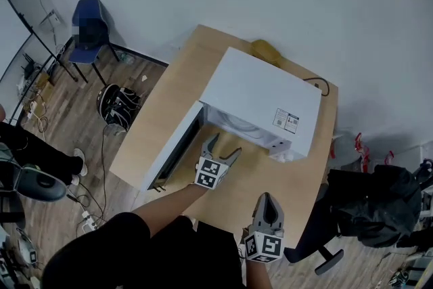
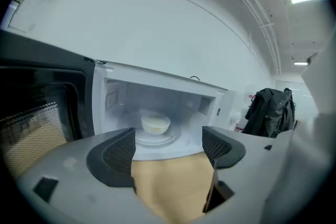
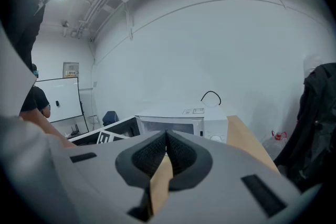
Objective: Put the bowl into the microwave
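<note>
Evidently the main part of the job is done: the small white bowl (image 2: 156, 124) sits inside the microwave (image 1: 260, 101), upright on the glass turntable (image 2: 169, 138), roughly in the middle of the cavity and clear of its walls. The left gripper (image 1: 225, 147) hovers over the worktop (image 1: 169, 105) just in front of the open cavity, its jaws spread wide with only bare wood between them; it touches neither the bowl nor the oven. The right gripper (image 1: 268, 199) hangs nearer the person, by the worktop's near edge and well apart from the microwave, its jaws pressed together on nothing. The microwave door (image 1: 174, 145) stands swung fully out to the left, its dark window facing the left gripper's side. Going by the task sentence alone, the placing looks complete, since the bowl rests in the oven and no gripper holds it. What may be left is closing the door, though the task does not ask for it, and I cannot say whether that is intended. If it is, the left gripper is the closer one to the door's free edge, and would need to get round behind the panel to push it shut.
</note>
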A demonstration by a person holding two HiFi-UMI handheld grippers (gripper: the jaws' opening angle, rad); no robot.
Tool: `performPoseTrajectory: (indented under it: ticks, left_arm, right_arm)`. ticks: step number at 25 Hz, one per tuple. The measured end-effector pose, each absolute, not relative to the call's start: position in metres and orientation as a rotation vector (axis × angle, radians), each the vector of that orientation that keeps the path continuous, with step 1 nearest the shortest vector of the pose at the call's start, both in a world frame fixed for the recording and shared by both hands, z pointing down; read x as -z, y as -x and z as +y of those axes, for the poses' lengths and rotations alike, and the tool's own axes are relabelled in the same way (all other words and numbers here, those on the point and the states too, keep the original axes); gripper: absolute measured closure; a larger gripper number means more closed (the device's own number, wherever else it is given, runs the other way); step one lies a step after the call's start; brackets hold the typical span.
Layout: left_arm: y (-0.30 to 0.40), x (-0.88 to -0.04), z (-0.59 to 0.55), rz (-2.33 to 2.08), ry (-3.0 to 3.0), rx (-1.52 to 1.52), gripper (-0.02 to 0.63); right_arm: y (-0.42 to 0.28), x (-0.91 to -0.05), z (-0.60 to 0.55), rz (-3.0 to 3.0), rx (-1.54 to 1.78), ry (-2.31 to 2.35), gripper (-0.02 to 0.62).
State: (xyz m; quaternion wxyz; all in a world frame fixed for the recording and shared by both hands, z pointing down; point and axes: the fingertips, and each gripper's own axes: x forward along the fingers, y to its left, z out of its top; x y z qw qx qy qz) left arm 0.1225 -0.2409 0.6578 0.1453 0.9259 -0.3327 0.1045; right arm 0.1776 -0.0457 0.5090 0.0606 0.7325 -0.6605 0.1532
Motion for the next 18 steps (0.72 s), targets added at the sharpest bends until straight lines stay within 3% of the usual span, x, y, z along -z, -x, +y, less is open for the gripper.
performPoseTrajectory:
  ticks: [14,18]
  left_arm:
    - [-0.014,-0.518,-0.029,-0.669,-2.614,0.091,0.25]
    - [0.02,-0.499,0.003,-0.77,-2.602,0.064,0.39]
  right_arm:
    - [-0.113,-0.51,0.082,-1.839,-0.465,-2.256,0.535]
    - [-0.092,-0.496,0.104,-1.864,-0.444,-2.273,0.535]
